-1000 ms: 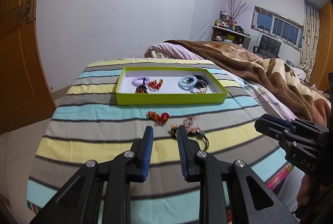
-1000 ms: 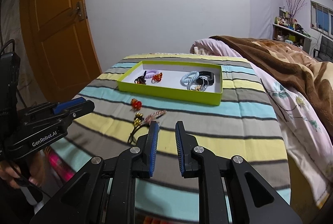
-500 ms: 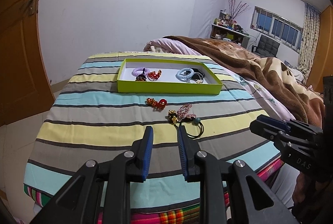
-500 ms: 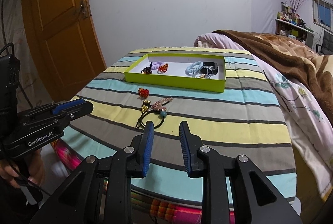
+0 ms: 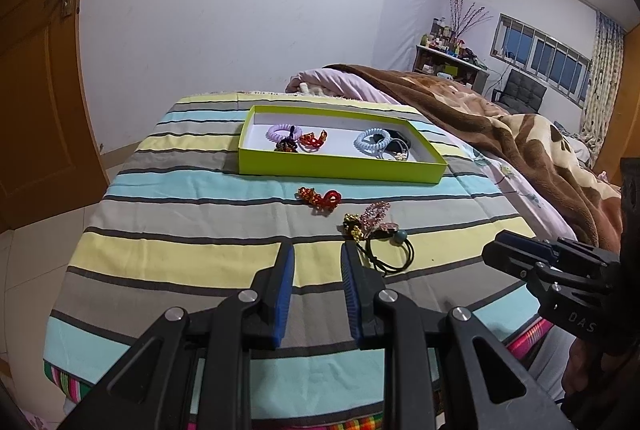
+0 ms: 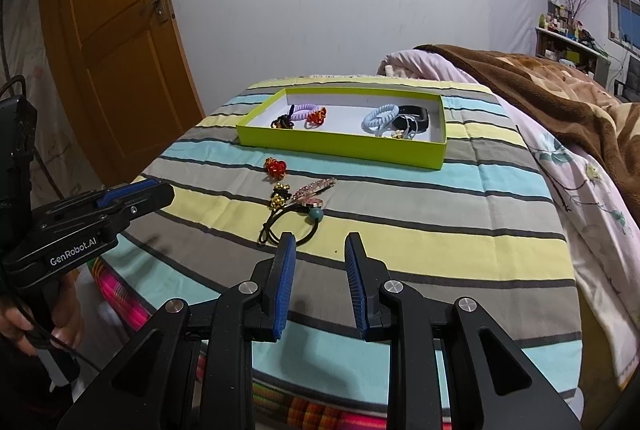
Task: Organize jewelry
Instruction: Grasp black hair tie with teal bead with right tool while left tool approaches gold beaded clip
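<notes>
Striped cloth [image 5: 192, 254] in yellow, grey and pale blue is covering the surface that is filling the middle of both views, with a brown blanket [image 5: 500, 126] lying at the right and an orange wooden door [image 6: 116, 42] standing at the left. A lime-green tray [image 6: 340, 146] is sitting at the upper centre, holding a purple coil hair tie [image 5: 280, 131], a blue coil hair tie [image 5: 372, 142] and a few other small pieces. Below the tray on the cloth, a red beaded ornament [image 5: 320, 199] is lying apart, and just beneath it a pink rhinestone clip [image 5: 374, 215], gold beads [image 6: 279, 199] and a black hair tie [image 6: 290, 226] with a teal bead are bunching together. At the lower centre of each view, the left gripper [image 5: 317, 254] and the right gripper [image 6: 321, 244] are hovering with jaws parted and nothing between them; the right jaws have just been opening.
</notes>
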Tool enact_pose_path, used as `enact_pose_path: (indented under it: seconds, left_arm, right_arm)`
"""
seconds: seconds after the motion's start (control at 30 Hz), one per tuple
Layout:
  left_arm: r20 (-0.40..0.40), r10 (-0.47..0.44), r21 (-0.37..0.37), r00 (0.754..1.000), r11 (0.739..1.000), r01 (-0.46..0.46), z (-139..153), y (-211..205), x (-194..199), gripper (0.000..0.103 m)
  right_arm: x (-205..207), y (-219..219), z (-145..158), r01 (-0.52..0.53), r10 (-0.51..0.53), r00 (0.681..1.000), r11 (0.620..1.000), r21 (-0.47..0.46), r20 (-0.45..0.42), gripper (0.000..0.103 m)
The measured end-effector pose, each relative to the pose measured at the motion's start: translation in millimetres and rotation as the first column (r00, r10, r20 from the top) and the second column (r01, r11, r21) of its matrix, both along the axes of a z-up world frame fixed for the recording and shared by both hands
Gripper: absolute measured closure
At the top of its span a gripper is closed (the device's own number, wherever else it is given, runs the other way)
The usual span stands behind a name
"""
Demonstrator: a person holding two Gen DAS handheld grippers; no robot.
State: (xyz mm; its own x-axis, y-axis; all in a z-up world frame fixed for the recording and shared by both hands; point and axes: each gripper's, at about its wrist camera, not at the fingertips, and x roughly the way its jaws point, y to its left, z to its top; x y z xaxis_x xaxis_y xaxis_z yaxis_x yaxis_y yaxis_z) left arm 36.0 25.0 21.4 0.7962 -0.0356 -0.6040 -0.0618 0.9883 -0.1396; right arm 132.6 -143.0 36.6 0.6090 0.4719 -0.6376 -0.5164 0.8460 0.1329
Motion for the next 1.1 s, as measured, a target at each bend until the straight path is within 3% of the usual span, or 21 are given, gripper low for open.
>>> enact_pose_path:
  seconds: [0.97,1.1]
  left_arm:
    - [-0.029,-0.003,-0.033,1.0,0.999,0.002,-15.4,14.7,33.3,0.078]
    - [-0.038,-0.015,-0.039,0.999,0.999,0.013,-19.2,12.0,40.2,0.078]
  right_arm:
    - [62.8,50.3,-48.8,-0.015,0.006,0.987,0.998,-0.053,-0.159,0.077]
    - [63.4,52.7,-48.9,-0.007,-0.007,0.991,0.995,-0.096,-0.136,0.088]
